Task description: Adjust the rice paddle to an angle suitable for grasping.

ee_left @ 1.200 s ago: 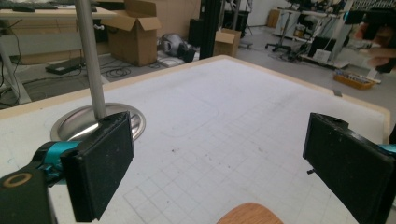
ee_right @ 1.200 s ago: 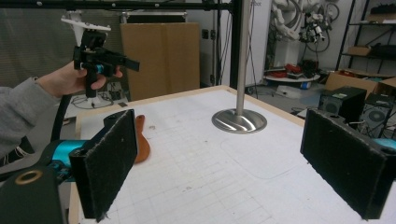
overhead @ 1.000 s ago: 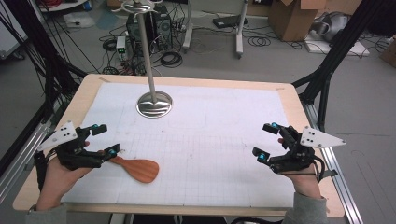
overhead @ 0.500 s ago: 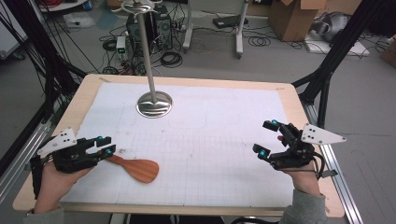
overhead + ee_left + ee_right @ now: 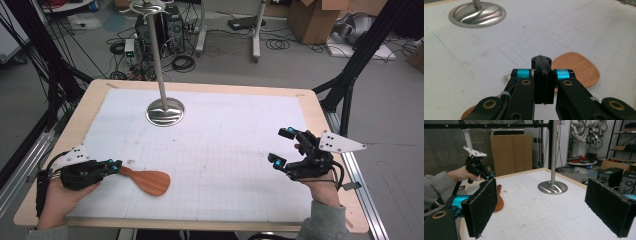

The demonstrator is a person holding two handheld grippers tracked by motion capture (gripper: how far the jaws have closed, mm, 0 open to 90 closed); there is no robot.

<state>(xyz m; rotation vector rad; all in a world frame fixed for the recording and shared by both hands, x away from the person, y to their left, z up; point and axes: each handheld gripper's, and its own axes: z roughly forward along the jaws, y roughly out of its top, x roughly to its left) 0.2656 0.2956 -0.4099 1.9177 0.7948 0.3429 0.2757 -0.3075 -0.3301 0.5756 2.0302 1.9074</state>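
Note:
A wooden spatula (image 5: 150,182) lies flat near the front left of the white gridded mat (image 5: 225,150). My left gripper (image 5: 116,165) lies low over its handle and has just been closing. In the left gripper view the pads (image 5: 541,62) are pressed together where the handle meets the blade (image 5: 576,70), and wood shows on both sides beneath them. My right gripper (image 5: 280,146) hovers open at the right of the mat, and its wide-apart pads (image 5: 481,207) hold nothing. From there the left gripper (image 5: 489,177) and the spatula (image 5: 499,200) appear at the far side.
A metal pole on a round steel base (image 5: 165,111) stands at the back left of the mat; it also appears as a base (image 5: 477,16) and as a pole (image 5: 552,187). The wooden table rim (image 5: 320,105) frames the mat. Black frame struts, cables and boxes lie beyond the table.
My left gripper came down onto the spatula handle and its jaws went from wide apart to shut. The spatula has not shifted. The right gripper stayed in place.

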